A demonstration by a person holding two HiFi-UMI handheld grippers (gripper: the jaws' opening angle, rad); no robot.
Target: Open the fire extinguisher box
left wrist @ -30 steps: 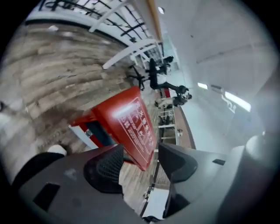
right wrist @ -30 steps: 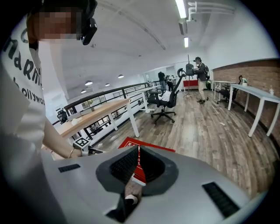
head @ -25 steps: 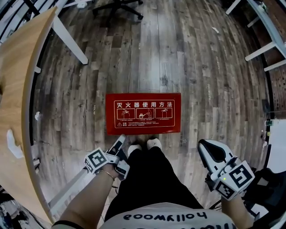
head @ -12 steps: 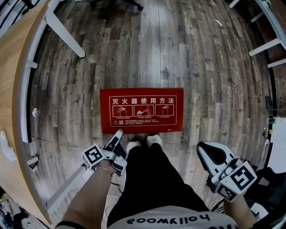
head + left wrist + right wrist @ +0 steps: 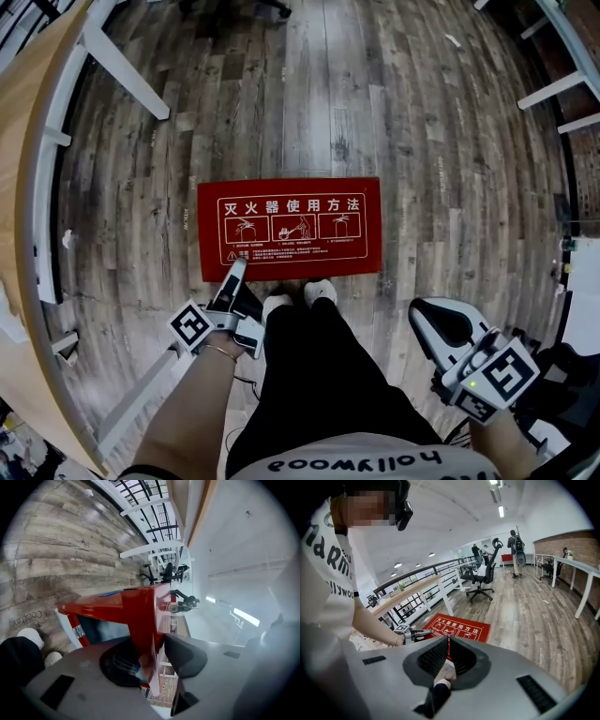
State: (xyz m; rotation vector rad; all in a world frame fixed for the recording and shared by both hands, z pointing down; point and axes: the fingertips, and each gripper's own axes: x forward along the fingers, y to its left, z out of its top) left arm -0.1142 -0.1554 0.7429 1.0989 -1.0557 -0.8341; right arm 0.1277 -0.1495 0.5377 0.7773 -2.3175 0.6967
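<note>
Down on the wooden floor (image 5: 328,103) stands the red fire extinguisher box (image 5: 361,266), right in front of the person's white shoes (image 5: 320,292), its top face printed with white instruction panels. The left tool (image 5: 232,272) is in at the box's near-left corner, and the left gripper view tells the story: the jaws have just been closing, and the red edge of the lid (image 5: 138,613) runs straight between them, pads pressed to either side of it. Below that lip the box's front shows a red frame with a small silver hinge (image 5: 78,631). Over on the other side, the right tool (image 5: 422,319) hangs well apart from the box, off by the person's right leg. Its own view shows the jaws drawn together with only a sliver between the tips and nothing in them; the red box sits beyond, on the floor. A wooden bench (image 5: 19,187) curves along the left side of the head view, and a black office chair (image 5: 483,576) stands farther down the room.
</note>
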